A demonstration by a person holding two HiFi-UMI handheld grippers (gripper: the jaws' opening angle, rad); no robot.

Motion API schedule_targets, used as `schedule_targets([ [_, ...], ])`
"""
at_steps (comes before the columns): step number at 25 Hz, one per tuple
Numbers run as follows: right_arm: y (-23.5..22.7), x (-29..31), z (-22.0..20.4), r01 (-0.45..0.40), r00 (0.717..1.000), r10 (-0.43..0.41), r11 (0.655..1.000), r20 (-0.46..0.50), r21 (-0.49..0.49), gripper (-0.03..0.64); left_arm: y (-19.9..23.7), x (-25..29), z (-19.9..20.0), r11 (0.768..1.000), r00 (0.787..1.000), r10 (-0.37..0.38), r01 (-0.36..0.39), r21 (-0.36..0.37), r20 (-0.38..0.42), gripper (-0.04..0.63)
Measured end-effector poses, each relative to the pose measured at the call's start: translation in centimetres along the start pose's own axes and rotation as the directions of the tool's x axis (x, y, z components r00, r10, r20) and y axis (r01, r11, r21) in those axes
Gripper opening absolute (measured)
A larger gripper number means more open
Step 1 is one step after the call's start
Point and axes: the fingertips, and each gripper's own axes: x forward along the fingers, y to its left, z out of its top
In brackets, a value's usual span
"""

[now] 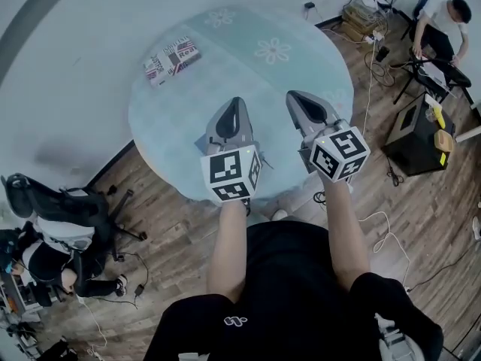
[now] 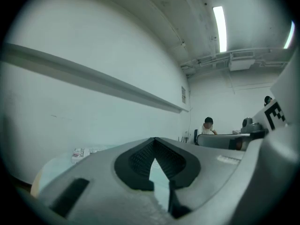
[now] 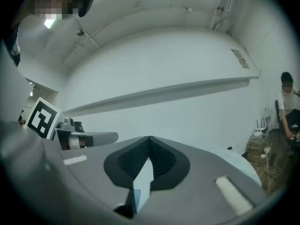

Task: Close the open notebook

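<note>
Centrally, the left gripper [image 1: 235,104] is holding its jaws together at the tips with nothing between them. The right gripper [image 1: 297,96] is doing the same and is likewise empty. Both are pointing level, side by side but apart, over the near part of the round desk [image 1: 169,119].

Each hand is hiding behind a marker cube (left [image 1: 231,174], right [image 1: 340,153]), so only the bare forearms [image 1: 228,247] are showing, reaching forward from the body. The grippers are also covering a stretch of the desk's near rim.

The notebook [image 1: 171,59] is lying flat at the far left of the desk, near the rim and well apart from both grippers. Its printed cover is facing up and it is looking closed; the print is too small to read. In the left gripper view it is appearing only as a thin strip at the left, partly cut off by the gripper's body. Bare desktop is stretching between the grippers and the notebook.

Beyond the desk, a pale wall [image 1: 60,66] is standing close behind its far left side. Wooden floor [image 1: 173,201] is surrounding the near side, with an office chair [image 1: 71,201] at the left and cables [image 1: 379,239] at the right. A person [image 1: 443,21] is sitting in the far right corner.
</note>
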Motion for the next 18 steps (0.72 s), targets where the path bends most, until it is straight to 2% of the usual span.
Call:
schedule_targets([
  [3, -1.0, -0.7, 2.4, 0.026, 0.998, -0.025, 1.000, 0.061, -0.012, 0.012, -1.4, 0.3, 2.0, 0.999, 0.999, -0.029, 0.028, 0.022, 0.044, 0.003],
  [8, -1.6, -1.1, 4.4, 0.044, 0.996, -0.039, 0.998, 0.083, -0.054, 0.011, -2.6, 0.2, 4.4, 0.998, 0.995, -0.043, 0.038, 0.059, 0.095, 0.003],
  [18, -1.9, -0.2, 5.0, 0.025, 0.996, -0.018, 0.997, 0.092, -0.074, 0.011, -2.6, 0.5, 5.2, 0.997, 0.993, -0.038, 0.029, 0.076, 0.116, 0.003],
])
